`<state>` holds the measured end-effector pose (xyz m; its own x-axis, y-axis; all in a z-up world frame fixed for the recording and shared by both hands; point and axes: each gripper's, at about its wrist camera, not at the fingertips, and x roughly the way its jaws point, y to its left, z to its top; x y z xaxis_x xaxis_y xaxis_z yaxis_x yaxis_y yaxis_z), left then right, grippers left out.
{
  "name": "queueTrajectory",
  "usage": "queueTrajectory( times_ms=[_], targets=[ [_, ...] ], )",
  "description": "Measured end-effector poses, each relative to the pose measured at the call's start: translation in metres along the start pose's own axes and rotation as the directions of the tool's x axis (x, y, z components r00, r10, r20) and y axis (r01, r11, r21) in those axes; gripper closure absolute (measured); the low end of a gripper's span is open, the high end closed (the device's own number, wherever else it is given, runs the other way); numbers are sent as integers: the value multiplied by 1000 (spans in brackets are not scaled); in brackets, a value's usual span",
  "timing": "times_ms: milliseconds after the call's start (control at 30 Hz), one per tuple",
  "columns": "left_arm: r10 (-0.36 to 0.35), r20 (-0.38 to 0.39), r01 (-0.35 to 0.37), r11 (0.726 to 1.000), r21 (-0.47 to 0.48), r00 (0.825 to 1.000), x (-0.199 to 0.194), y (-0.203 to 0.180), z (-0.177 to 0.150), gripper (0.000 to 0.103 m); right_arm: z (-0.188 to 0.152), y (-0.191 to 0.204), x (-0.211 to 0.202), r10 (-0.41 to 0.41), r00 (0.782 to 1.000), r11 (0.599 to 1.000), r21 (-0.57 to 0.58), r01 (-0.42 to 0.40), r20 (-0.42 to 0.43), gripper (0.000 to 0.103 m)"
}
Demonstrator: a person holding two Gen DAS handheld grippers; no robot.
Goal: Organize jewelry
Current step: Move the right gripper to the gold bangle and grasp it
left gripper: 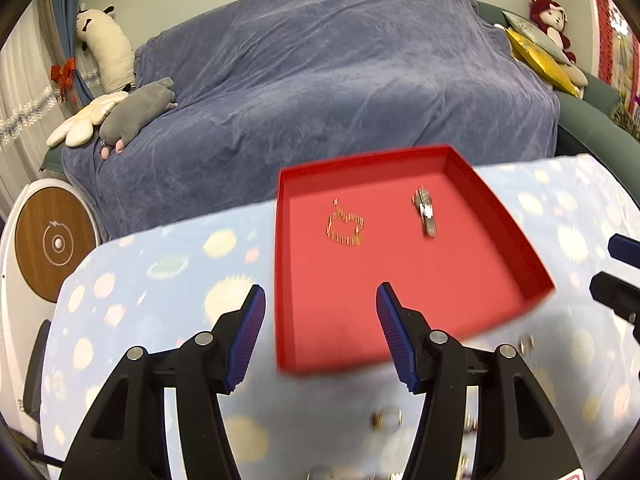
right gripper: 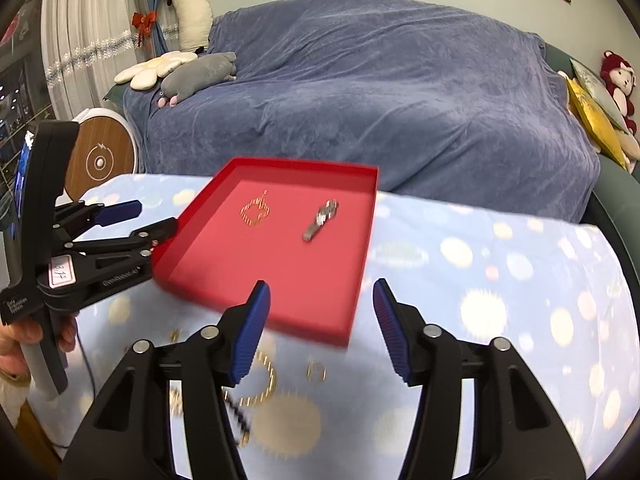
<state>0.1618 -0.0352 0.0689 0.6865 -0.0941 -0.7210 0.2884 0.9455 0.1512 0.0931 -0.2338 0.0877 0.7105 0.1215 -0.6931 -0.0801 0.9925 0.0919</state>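
A red tray (left gripper: 404,280) sits on a table under a pale blue cloth (left gripper: 160,264) printed with soft coloured dots, in a living room. In the tray lie a gold chain (left gripper: 345,227), looped into a rough square, and a silver bracelet (left gripper: 425,211) just to its right, the two apart. More jewelry lies blurred on the cloth at the near edge: a gold chain (right gripper: 262,384) and a small ring (right gripper: 316,372) among it. The left gripper (left gripper: 320,334) hangs over the tray's near left corner, its jaws apart and empty. The right gripper (right gripper: 320,330) hangs over the tray's near right corner, its jaws likewise spread with nothing between them. Behind the table a sofa (right gripper: 380,92) draped in a blue-grey throw fills the room, with plush toys (right gripper: 192,72) at one end and yellow and grey cushions (right gripper: 596,116) beside a red doll (right gripper: 618,80) at the other. A round wood-faced unit (left gripper: 52,240) stands at the table's left, by curtains (right gripper: 80,36) strung with tinsel.
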Motion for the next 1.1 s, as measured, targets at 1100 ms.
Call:
queueTrajectory(
  times_ms=[1100],
  targets=[
    [-73,-123,61,993,-100,990,-20,20,-120,42,-67,66,80,8,985,996,-89,-24,-173,42]
  ],
)
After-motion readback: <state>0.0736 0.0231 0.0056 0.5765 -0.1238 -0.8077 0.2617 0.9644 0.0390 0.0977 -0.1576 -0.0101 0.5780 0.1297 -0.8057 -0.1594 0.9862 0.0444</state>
